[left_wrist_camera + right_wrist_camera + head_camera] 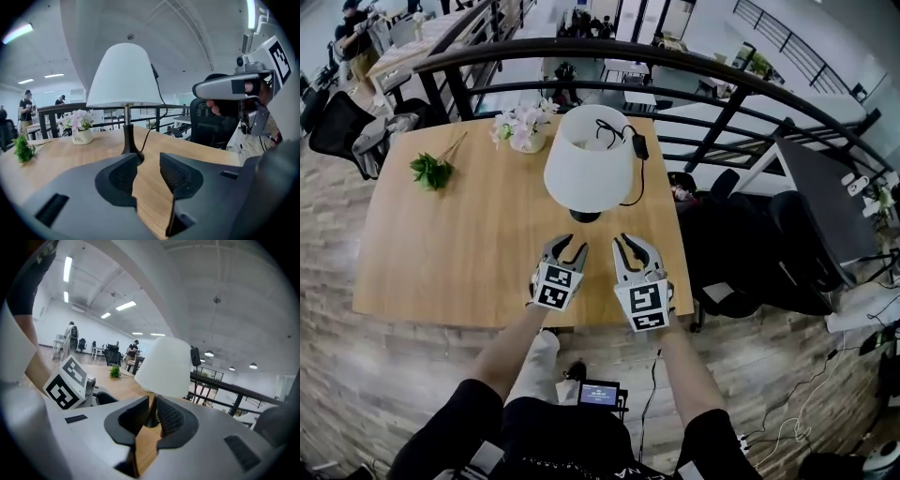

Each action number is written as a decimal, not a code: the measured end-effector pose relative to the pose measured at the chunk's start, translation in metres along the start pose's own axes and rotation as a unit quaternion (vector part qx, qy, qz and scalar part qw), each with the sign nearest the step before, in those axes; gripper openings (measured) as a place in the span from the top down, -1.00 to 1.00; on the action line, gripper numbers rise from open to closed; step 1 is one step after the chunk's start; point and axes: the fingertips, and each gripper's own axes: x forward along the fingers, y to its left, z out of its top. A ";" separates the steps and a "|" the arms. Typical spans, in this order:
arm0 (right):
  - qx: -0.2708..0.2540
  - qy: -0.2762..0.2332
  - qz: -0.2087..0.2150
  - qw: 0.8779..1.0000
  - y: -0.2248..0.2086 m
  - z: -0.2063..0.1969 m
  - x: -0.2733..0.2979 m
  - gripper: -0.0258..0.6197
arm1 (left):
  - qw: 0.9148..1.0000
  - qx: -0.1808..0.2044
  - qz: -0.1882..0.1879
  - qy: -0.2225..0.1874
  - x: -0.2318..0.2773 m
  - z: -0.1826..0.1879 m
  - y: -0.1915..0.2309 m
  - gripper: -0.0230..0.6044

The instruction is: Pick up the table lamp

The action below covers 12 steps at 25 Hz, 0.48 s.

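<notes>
The lamp [589, 159] is standing upright toward the counter's [441, 262] far side, with its cord [637, 180] draped over the shade. A lift by the thin stem is likely risking a tip under the wide shade, or the cord snagging. The left gripper [565, 246] and right gripper [630, 244] are hovering side by side just short of the base, tilting slightly down. The left fingers are spread and empty; the right fingers are pressed together.

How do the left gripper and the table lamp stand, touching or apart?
Apart. In the head view a strip of bare table separates the left gripper from the base of the table lamp.
</notes>
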 end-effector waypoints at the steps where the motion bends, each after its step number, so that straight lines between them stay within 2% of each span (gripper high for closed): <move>1: -0.017 -0.005 -0.002 1.000 -0.001 -0.003 0.010 0.74 | 1.000 -0.002 -0.001 0.003 0.008 -0.004 0.003 0.47; 2: -0.032 -0.009 -0.005 0.999 -0.003 -0.007 0.021 0.51 | 1.000 -0.005 -0.001 0.005 0.016 -0.010 0.007 0.47; 3: -0.046 -0.014 -0.010 0.999 -0.005 -0.011 0.031 0.39 | 1.000 -0.007 0.000 0.004 0.023 -0.014 0.010 0.47; 7: -0.103 -0.038 -0.057 0.992 -0.026 -0.020 0.062 0.35 | 1.000 0.002 0.004 -0.023 0.049 -0.011 0.021 0.47; 12: -0.164 -0.061 -0.087 0.981 -0.040 -0.016 0.093 0.30 | 0.999 -0.001 0.022 -0.039 0.080 -0.006 0.044 0.47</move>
